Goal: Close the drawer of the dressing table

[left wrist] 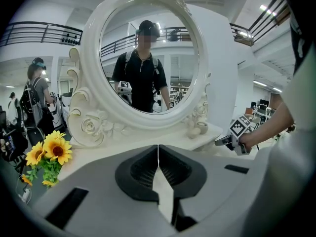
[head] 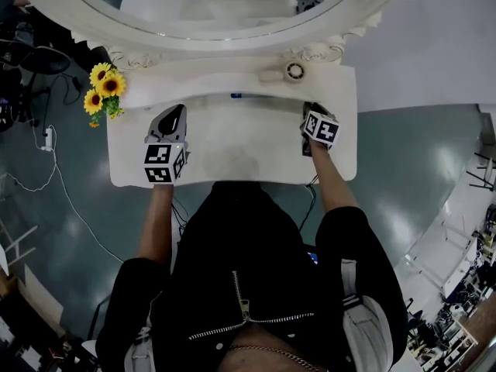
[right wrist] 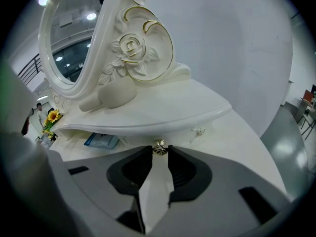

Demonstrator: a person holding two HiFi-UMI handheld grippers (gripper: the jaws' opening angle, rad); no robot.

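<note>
- Currently the drawer (right wrist: 134, 140) sits under the raised shelf (right wrist: 163, 107) along the far edge of the table (head: 232, 153). It is pulled out a little, and a blue packet (right wrist: 101, 140) shows inside.
- Right gripper (right wrist: 159, 155) is near the table's right edge. Jaws are narrow, tips either side of the small metal drawer knob (right wrist: 159, 147), seemingly pinching it.
- Left gripper (left wrist: 158, 148) is over the table toward its left edge. Jaws are pressed together with nothing between, well apart from the drawer.
- Judged step: push the knob toward the far edge. The drawer is not yet shut.
- Risk: the hold is at the very tips only, so the knob could slip out if the push goes off line.
- Risk: an angled push could skew the drawer and make it bind.
- Risk: the jaws sit just below the shelf overhang, so rising while pushing would knock its lip.
- Risk: the packet could catch under the shelf if it rides up. Cannot tell how high it lies.
- Sunflowers (head: 103, 90) at the far-left corner are out of the way.
</note>
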